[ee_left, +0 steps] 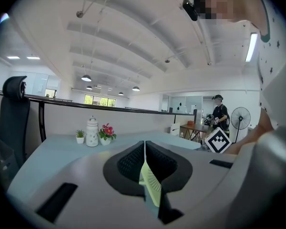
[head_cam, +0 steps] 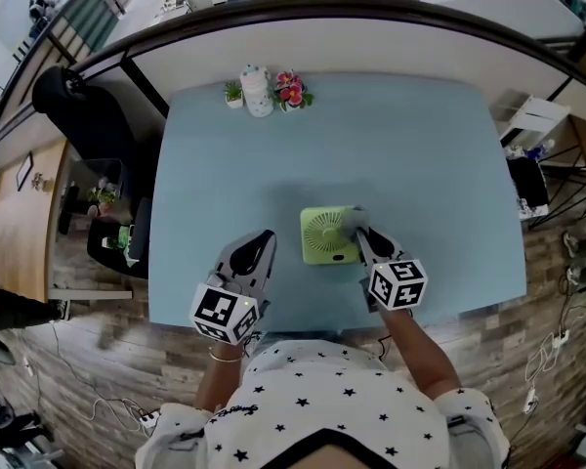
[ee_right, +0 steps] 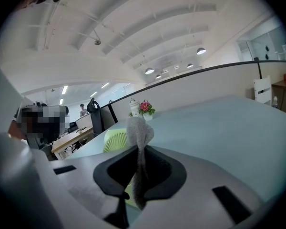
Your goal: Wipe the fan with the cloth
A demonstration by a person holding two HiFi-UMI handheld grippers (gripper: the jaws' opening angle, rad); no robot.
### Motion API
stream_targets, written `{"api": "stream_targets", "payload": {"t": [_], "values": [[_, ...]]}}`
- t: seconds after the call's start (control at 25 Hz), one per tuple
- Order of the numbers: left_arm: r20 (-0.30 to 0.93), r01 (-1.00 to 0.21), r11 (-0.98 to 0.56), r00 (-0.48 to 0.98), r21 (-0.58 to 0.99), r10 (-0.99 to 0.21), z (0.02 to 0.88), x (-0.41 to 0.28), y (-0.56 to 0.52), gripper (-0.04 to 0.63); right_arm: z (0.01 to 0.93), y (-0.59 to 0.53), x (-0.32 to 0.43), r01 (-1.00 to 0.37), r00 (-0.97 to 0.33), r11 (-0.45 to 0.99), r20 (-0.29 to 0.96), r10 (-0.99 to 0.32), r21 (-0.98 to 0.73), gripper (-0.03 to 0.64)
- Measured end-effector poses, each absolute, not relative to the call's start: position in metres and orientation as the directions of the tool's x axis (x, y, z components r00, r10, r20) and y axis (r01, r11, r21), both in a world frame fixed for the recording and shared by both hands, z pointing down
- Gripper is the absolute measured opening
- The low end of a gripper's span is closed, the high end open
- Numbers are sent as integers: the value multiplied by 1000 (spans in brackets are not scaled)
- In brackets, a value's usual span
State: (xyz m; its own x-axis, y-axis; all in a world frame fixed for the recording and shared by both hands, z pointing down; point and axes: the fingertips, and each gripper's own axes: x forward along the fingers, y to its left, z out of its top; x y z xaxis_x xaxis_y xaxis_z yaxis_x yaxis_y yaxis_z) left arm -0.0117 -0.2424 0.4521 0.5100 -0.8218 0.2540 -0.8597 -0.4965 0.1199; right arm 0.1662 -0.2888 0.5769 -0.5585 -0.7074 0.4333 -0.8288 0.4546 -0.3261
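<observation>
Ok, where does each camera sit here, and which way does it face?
Head view: on the person's head, facing steeply down at the table and fan; shows shirt, arms, left gripper and right gripper.
Left gripper view: rides the left gripper, looks along its shut jaws across the table to the white jar; shirt at right.
Right gripper view: rides the right gripper, looks along jaws shut on the cloth.
Shared: all three show fan and jar.
</observation>
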Motion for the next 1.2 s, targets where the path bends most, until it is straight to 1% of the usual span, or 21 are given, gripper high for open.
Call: {"api": "stream_targets", "payload": {"t": [0.4,0.6,0.72,0.92,1.04,1.2], "values": [[212,-866,-484,501,129,-839,446,1,-235,34,582,-286,175,-825,-564,458,425,-708,-332,34],[207,-877,-465,481,122,-852,443,-4,-231,34,567,-287,178,-818,-566,445,368,-738,-365,34],[207,-884,-451,467,121,-860,443,-7,-229,34,551,-285,170,-797,-590,471,323,-740,-378,34],[207,-897,-423,441,125,-873,443,-14,-222,34,535,-273,127,-724,-686,585,283,-671,-366,34],[206,-908,-399,418,126,-885,443,-23,-216,34,543,-263,97,-682,-731,639,307,-609,-356,34],[206,-921,-367,387,130,-899,444,-36,-209,34,561,-255,68,-654,-754,677,359,-549,-338,34]]}}
